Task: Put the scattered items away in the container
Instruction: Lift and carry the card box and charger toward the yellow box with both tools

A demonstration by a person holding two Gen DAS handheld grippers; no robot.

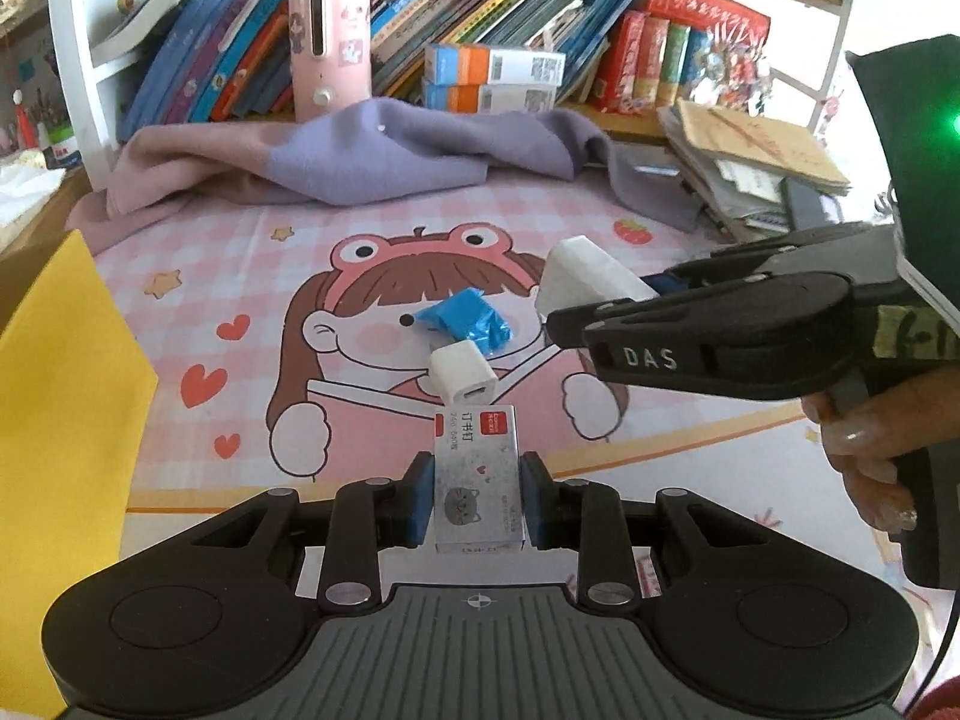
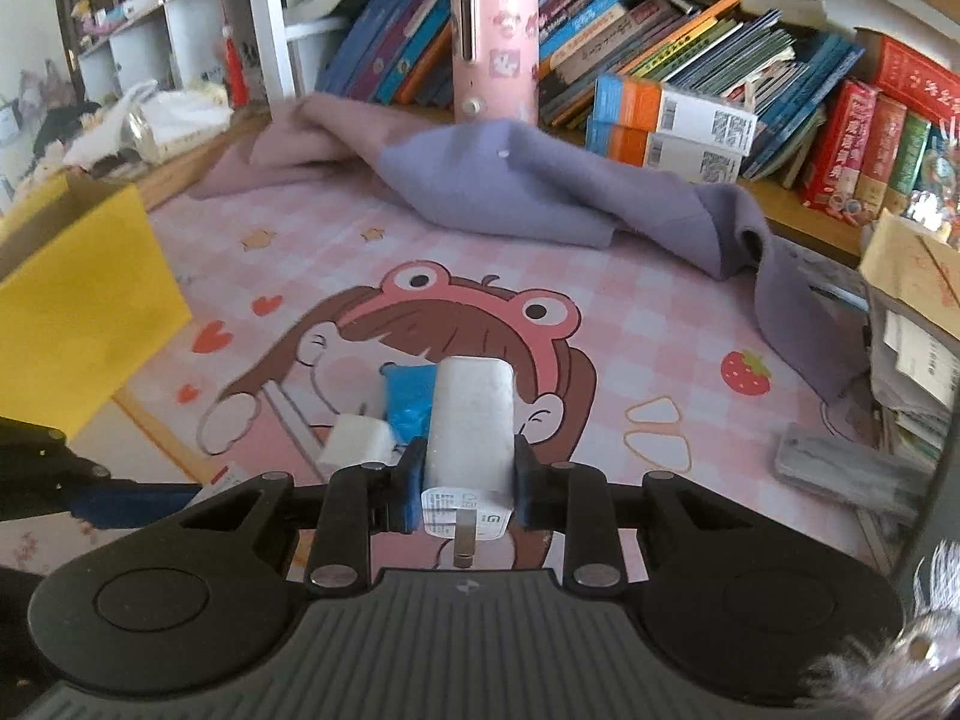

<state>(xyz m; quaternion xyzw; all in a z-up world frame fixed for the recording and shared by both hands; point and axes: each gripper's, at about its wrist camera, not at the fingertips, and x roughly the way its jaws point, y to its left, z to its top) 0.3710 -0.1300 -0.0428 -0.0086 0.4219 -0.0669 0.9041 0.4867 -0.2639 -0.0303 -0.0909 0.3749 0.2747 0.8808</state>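
Observation:
My left gripper is shut on a white staple box with a red label, held just above the pink cartoon mat. My right gripper is shut on a large white charger, its plug prong towards the camera; it also shows in the left wrist view, held above the mat. A small white USB charger and a crumpled blue wrapper lie on the mat between them. The yellow container stands at the left edge, and also shows in the right wrist view.
A purple-pink cloth lies bunched at the back of the mat. Behind it is a shelf of books with a pink cylinder and blue-orange boxes. A pile of papers and a grey flat object sit at the right.

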